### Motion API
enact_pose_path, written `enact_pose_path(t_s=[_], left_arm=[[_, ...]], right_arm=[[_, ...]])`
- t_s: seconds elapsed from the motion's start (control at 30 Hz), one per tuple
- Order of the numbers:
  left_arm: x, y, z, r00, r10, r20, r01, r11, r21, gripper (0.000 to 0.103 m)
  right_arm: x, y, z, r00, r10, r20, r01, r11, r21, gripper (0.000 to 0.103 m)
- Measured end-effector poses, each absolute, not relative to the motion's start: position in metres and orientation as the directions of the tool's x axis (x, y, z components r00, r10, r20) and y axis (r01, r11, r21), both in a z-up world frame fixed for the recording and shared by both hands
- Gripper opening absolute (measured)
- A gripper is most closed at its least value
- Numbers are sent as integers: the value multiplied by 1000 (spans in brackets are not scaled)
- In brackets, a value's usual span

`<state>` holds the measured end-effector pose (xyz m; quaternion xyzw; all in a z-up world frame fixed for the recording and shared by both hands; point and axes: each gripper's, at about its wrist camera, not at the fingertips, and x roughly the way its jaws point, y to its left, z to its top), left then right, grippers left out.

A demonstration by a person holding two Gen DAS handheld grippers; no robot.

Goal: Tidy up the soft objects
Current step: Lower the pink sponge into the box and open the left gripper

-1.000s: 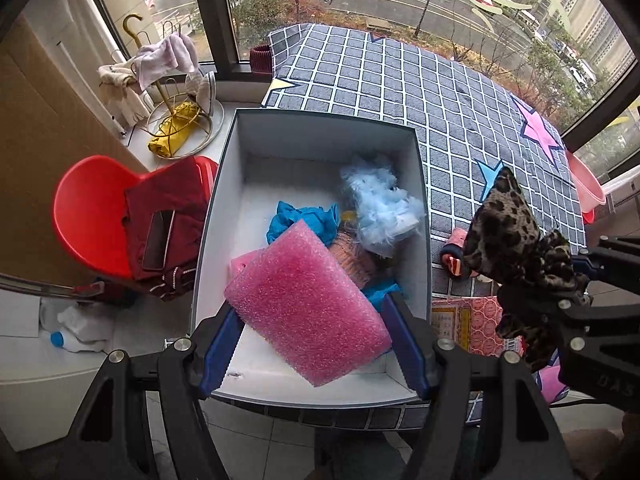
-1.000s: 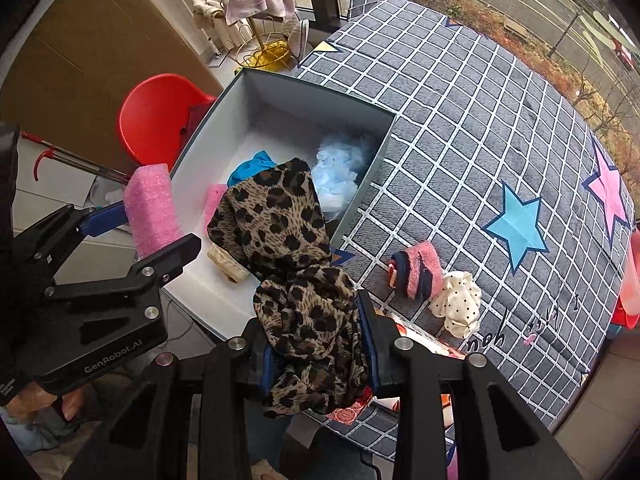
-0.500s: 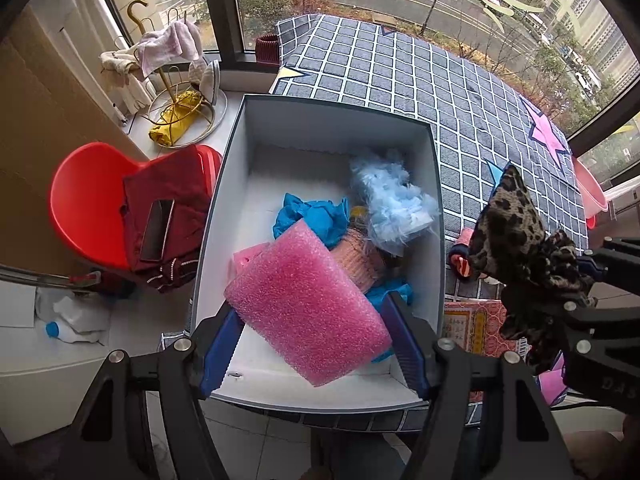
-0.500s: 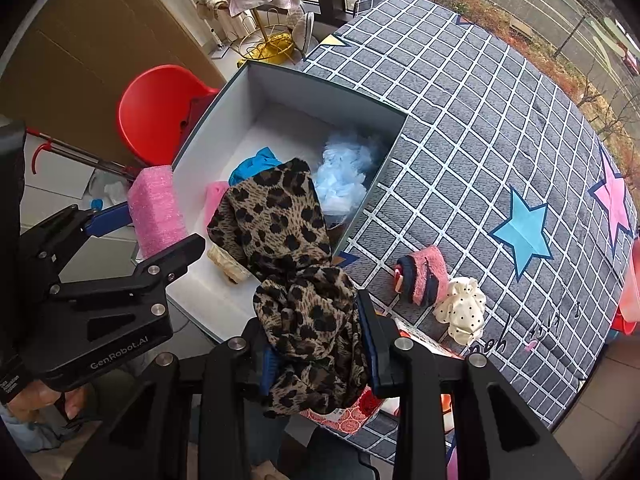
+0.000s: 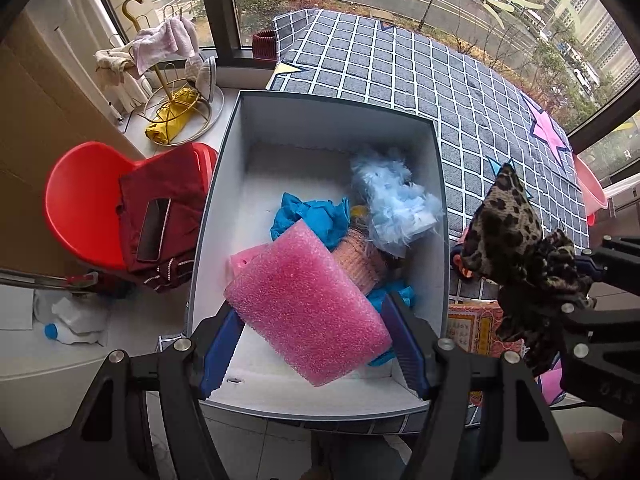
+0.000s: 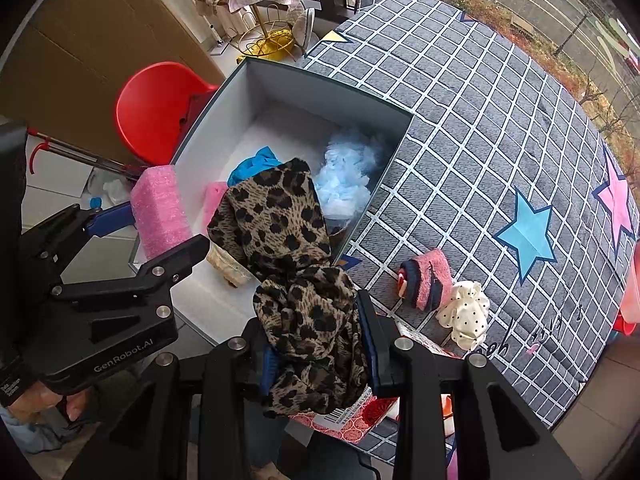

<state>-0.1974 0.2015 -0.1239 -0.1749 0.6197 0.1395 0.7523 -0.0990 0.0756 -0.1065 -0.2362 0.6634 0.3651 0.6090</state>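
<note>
Left wrist view: left gripper (image 5: pixel 312 344) grasps a pink foam block (image 5: pixel 308 308) over the partly filled box (image 5: pixel 336 108); right gripper (image 6: pixel 316 344) clenches a leopard cloth (image 6: pixel 280 236); a sock roll (image 6: pixel 424 280) and dotted scrunchie (image 6: pixel 466 312) remain outside.

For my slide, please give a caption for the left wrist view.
Left gripper holds pink foam block above the open box.
</note>
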Motion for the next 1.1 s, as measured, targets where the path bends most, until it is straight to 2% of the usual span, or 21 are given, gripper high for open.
enact_pose_path(t_s=[1.1], left_arm=[[-191,207,-141,167,-30,-985,-431,897,-101,73]], right_arm=[[-91,89,-119,-179,119,-977,-736,642,213,34]])
